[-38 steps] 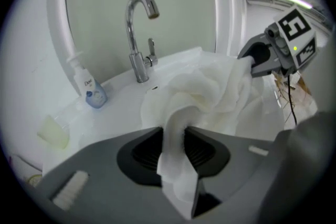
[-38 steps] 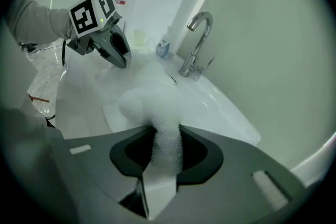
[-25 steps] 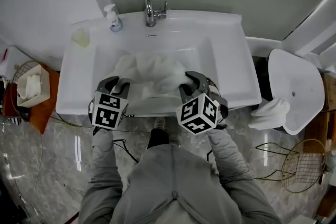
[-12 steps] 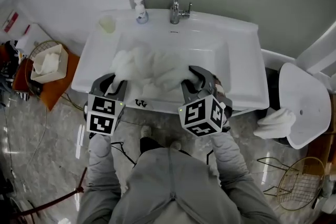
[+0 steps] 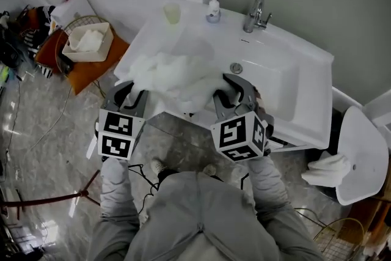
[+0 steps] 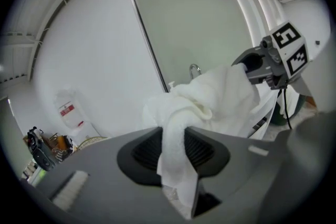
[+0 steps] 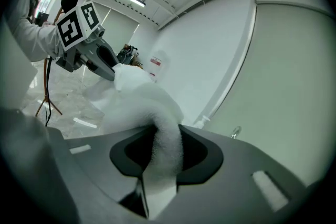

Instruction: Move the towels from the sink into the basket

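Left tongs [image 5: 131, 93] and right tongs [image 5: 235, 90] are clamping the towel [image 5: 174, 73] by its ends above the sink [image 5: 287, 88] rim, apparently mid-carry, next needing a swing left over the basket [image 5: 104, 30] before letting go.

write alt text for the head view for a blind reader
Seen from above, a person holds a white towel between the left gripper and right gripper, both shut on it, over the near edge of a white sink. A basket stands at left.
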